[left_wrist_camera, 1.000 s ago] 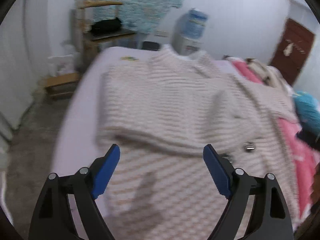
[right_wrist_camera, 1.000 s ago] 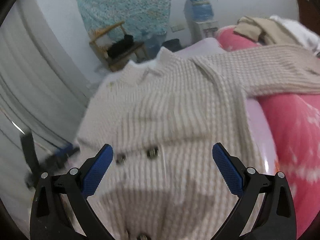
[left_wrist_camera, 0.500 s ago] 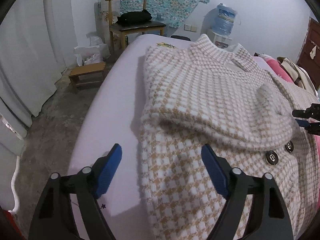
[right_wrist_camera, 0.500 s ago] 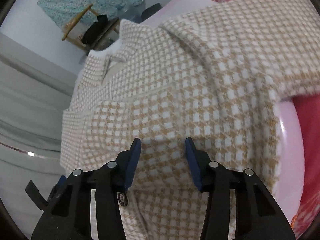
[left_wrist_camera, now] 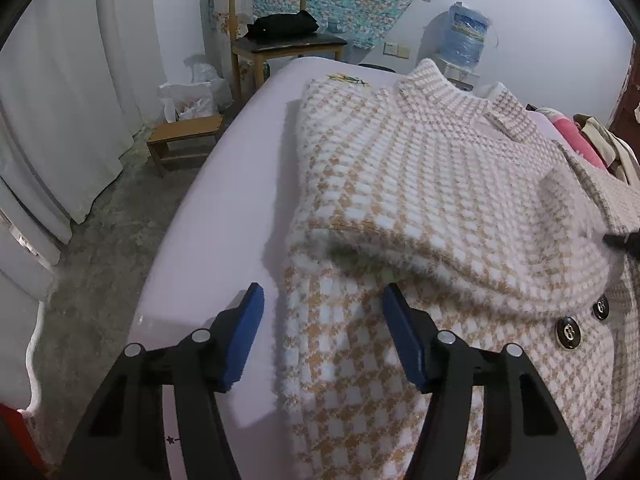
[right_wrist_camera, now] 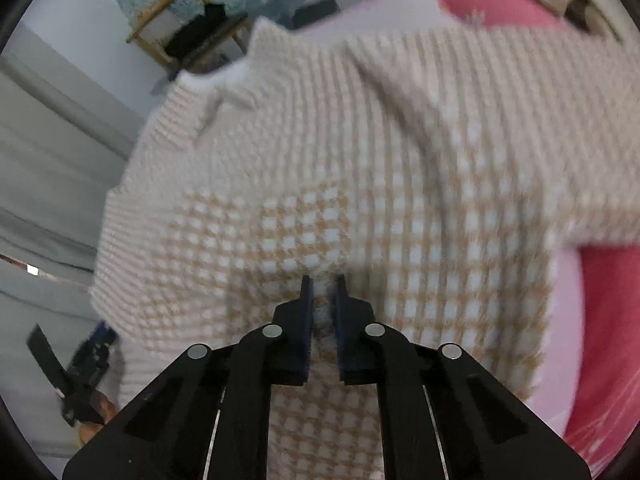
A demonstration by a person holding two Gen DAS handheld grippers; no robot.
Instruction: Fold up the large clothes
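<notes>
The fluffy tan-and-white houndstooth knit coat carries glossy black round buttons and lies on a pale lilac bed sheet. Both black plastic grippers have royal-blue pads, and a pink floral quilt borders the sheet.

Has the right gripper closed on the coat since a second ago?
Yes. The right gripper was wide open above the checked coat; now its fingers are nearly together, pinching a tuft of that fabric, and it sits closer to the cloth.
</notes>
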